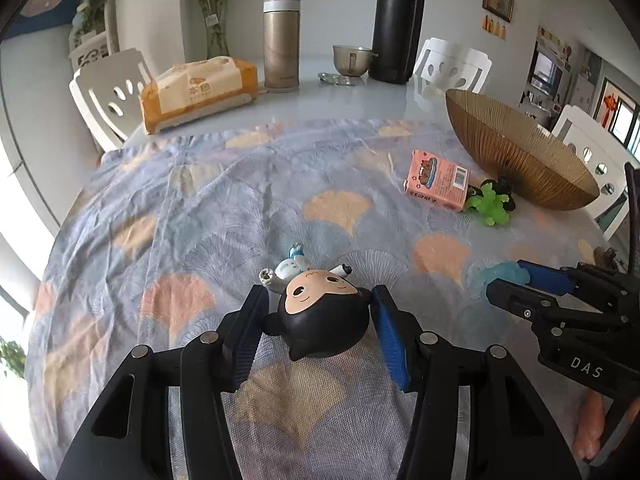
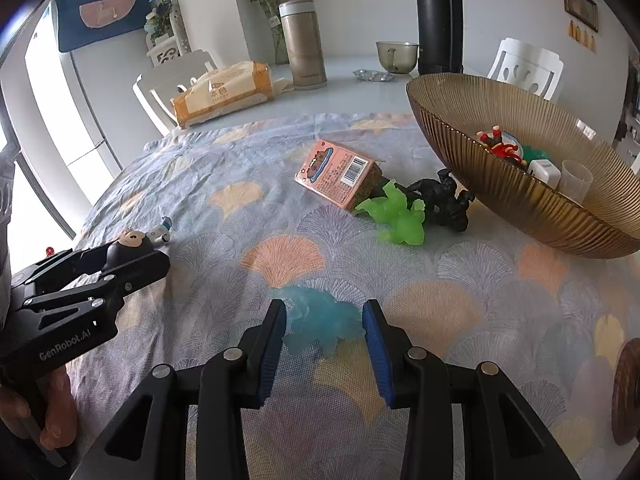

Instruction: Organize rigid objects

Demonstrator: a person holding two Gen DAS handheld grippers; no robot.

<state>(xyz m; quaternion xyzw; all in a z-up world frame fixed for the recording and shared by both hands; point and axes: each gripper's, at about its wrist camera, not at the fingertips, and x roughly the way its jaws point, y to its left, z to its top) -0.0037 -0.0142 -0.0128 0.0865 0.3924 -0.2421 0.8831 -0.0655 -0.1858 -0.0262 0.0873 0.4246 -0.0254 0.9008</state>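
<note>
Patterned tablecloth (image 1: 200, 200), doll (image 1: 320, 312) lying lengthwise, head between left fingers (image 1: 244, 340) still apart, right fingers (image 2: 276, 344) clamping blue toy (image 2: 324, 320).

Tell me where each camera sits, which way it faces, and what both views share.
Left wrist: on the left hand-held gripper, angled down at the black-haired figurine lying between its fingers; right hand-held gripper at the right edge.
Right wrist: on the right hand-held gripper, angled down at the blue translucent toy; a hand holds the left one.
Shared: pink box, gold bowl, tablecloth.
</note>
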